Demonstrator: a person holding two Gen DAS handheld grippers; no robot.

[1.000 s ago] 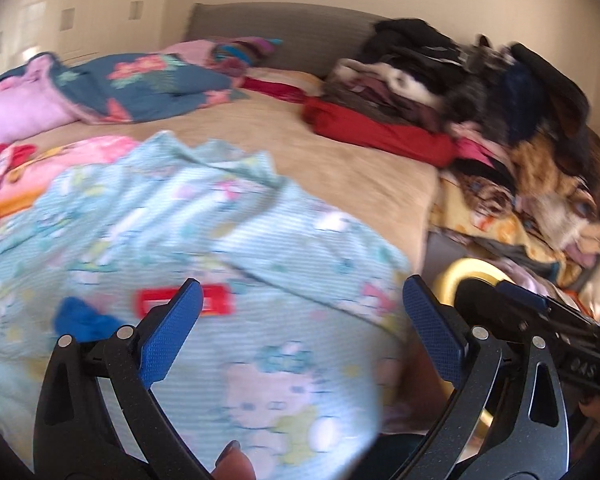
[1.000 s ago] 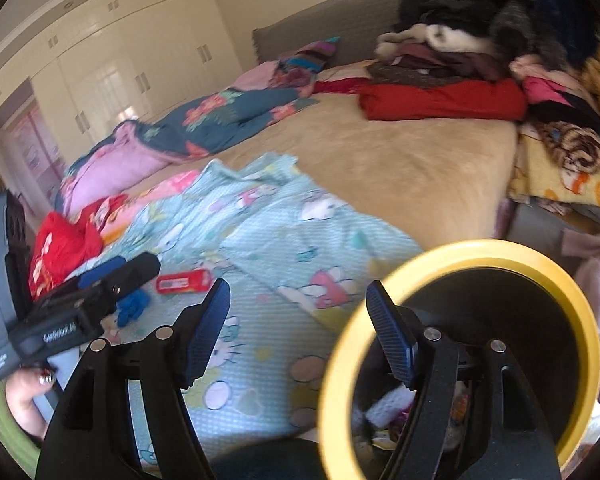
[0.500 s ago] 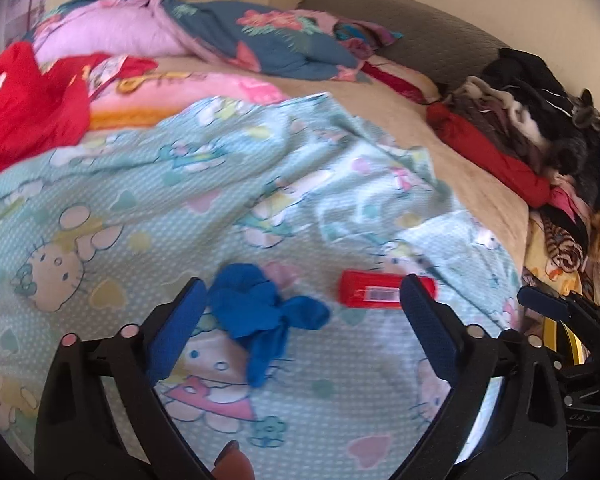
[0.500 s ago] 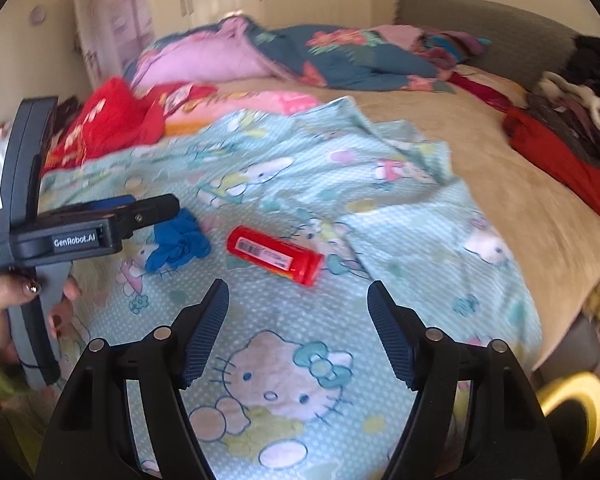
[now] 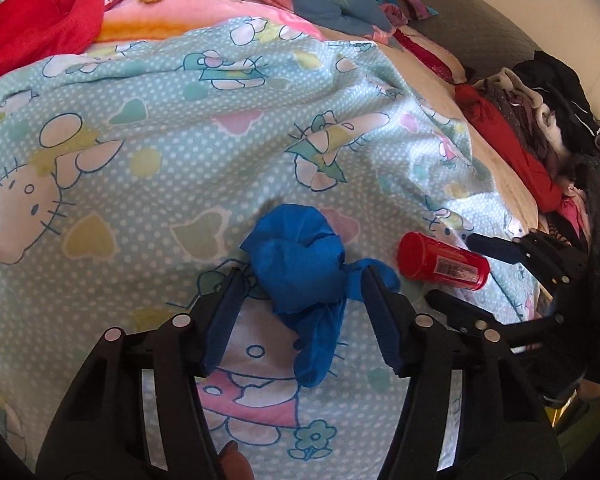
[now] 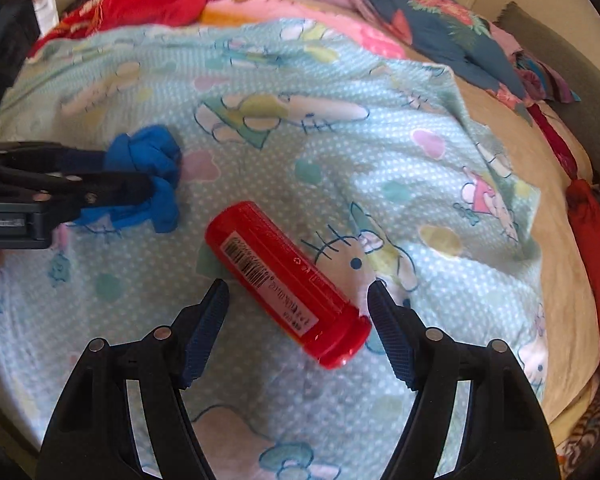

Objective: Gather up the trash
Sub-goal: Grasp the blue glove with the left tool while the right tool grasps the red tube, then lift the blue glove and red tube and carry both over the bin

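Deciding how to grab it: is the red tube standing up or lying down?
Lying down. The red tube rests lengthwise on the patterned sheet, barcode label facing up.

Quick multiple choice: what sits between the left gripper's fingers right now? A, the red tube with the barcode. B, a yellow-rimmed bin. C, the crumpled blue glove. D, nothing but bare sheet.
C: in the left wrist view the crumpled blue glove lies between the left gripper fingers, which are closing around it, while the red tube lies off to the side on the sheet.
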